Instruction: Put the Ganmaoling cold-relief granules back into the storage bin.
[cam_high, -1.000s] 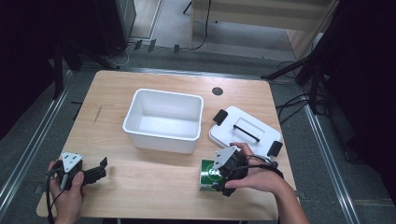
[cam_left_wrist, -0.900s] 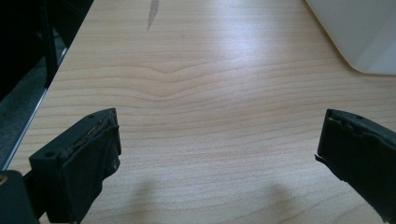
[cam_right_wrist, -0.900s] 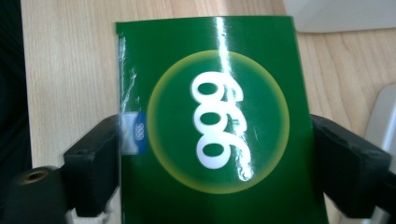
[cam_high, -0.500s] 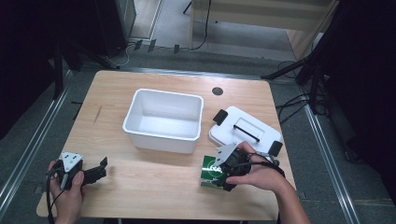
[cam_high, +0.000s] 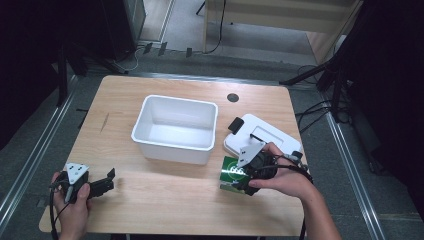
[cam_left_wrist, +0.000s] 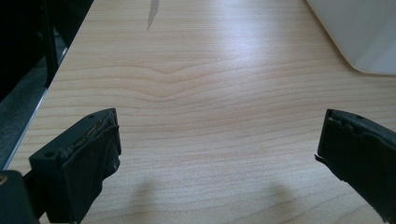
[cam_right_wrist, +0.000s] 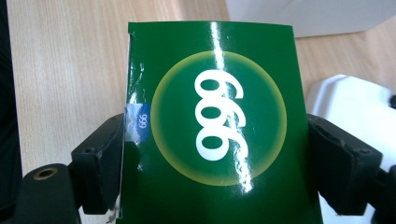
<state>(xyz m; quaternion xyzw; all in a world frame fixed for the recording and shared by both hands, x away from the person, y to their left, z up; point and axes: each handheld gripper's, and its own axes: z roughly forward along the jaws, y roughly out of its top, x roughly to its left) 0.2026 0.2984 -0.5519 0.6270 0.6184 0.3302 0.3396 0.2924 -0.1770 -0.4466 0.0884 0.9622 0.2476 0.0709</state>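
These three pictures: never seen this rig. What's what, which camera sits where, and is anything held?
There is no robot arm: a person holds a hand-held two-jaw gripper in each hand at a light wooden table. The high view looks down from above the person's side. The other two views come from cameras riding on each gripper, looking along its black jaws.

On the table stand an open white rectangular plastic bin and, to its right, a flat white lid with black clips.

The right gripper has just been closing; its jaws are shut on a glossy green cardboard box with a white 999 in a yellow circle, seen upside down.

The left gripper is open over bare wood, holding nothing.
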